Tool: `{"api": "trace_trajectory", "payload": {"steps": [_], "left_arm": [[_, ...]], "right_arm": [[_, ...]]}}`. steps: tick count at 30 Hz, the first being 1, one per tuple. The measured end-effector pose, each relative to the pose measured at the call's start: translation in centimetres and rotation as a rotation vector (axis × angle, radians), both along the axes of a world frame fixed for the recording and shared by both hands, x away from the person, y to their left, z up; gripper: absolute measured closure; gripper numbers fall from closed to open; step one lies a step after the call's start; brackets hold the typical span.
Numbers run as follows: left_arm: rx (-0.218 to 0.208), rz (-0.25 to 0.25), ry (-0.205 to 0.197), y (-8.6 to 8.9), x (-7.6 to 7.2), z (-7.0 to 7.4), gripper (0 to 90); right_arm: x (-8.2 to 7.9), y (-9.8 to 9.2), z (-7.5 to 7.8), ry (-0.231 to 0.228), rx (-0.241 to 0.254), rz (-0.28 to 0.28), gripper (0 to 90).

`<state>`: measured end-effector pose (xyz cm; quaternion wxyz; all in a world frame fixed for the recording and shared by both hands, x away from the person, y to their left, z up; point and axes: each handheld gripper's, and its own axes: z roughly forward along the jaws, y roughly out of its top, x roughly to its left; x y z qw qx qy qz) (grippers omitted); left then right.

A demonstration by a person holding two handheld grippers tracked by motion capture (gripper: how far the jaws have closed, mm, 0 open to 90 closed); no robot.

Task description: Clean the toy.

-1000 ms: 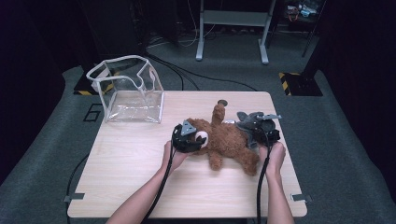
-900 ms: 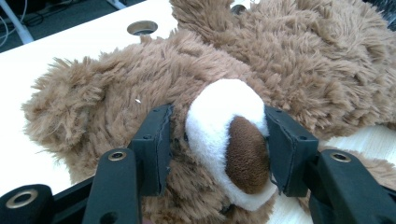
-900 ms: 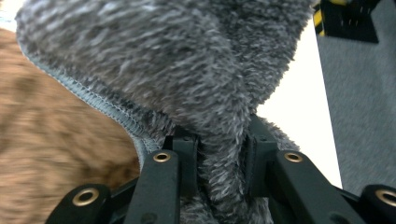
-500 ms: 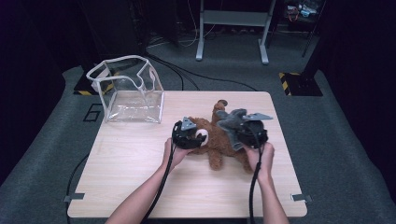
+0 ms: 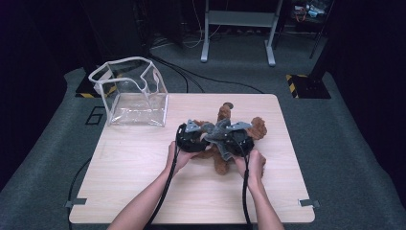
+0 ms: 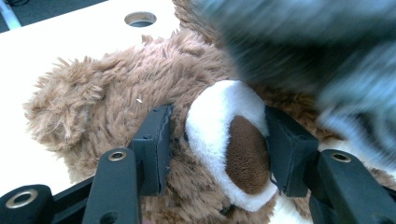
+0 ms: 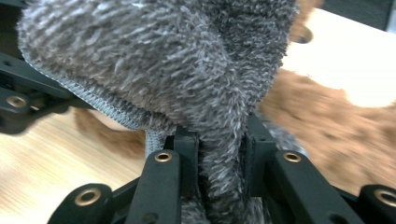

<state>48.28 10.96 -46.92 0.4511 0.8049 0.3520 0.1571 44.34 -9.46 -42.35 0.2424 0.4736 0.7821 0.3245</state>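
Grey cloth [image 7: 187, 70] (over teddy bear [image 6: 140, 93])

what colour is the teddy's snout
White snout with a brown nose patch, clearest in the left gripper view.

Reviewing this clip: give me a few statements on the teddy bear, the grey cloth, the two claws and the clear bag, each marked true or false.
1. The left claw grips the teddy bear at its white muzzle. True.
2. The right claw holds nothing. False: it is shut on a fold of the grey cloth.
3. The clear bag stands at the table's far left corner, apart from the bear. True.
4. The bear already lies inside the bag. False: it lies on the table, between the two hands.
5. The grey cloth lies flat on the floor. False: it is held up over the bear.
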Motion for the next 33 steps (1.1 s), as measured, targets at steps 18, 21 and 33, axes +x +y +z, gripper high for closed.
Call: {"api": "trace_trajectory", "payload": {"steps": [18,21,33], "left_arm": [[-0.010,0.004,-0.002,0.1,0.0,-0.1,46.4],[-0.011,0.005,-0.005,0.0,0.0,-0.1,46.3],[-0.017,0.005,-0.006,0.1,0.0,-0.2,46.4]], "right_arm": [[-0.4,-6.5,0.2,-0.038,0.008,-0.172,72.0],[-1.4,-4.4,1.4,-0.064,0.033,-0.089,71.8],[0.2,2.4,-1.0,-0.023,-0.024,0.032,71.8]]}}
